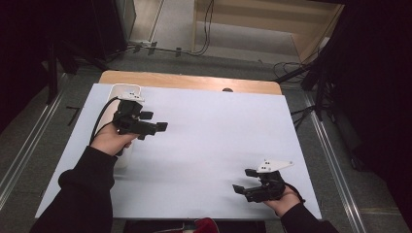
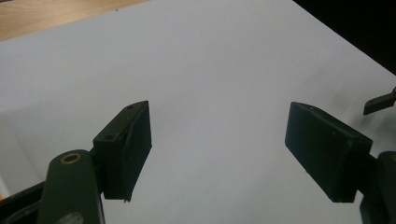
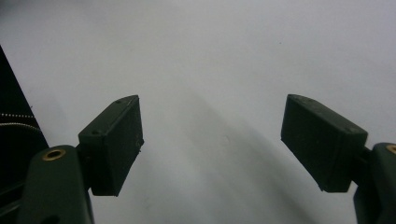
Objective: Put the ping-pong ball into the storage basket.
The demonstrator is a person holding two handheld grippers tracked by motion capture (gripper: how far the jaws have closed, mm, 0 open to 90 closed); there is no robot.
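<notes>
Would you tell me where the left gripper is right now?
In the high view the left gripper is at the left of the white sheet, jaws open and empty, just right of a white oblong object by the sheet's left edge.

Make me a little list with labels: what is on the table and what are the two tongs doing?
table cover: white sheet over a wooden table
left tongs: open, nothing between them, held over the sheet's left side
right tongs: open, nothing between them, near the front right corner
white object: at the sheet's back left, partly hidden, cannot tell what it is
</notes>
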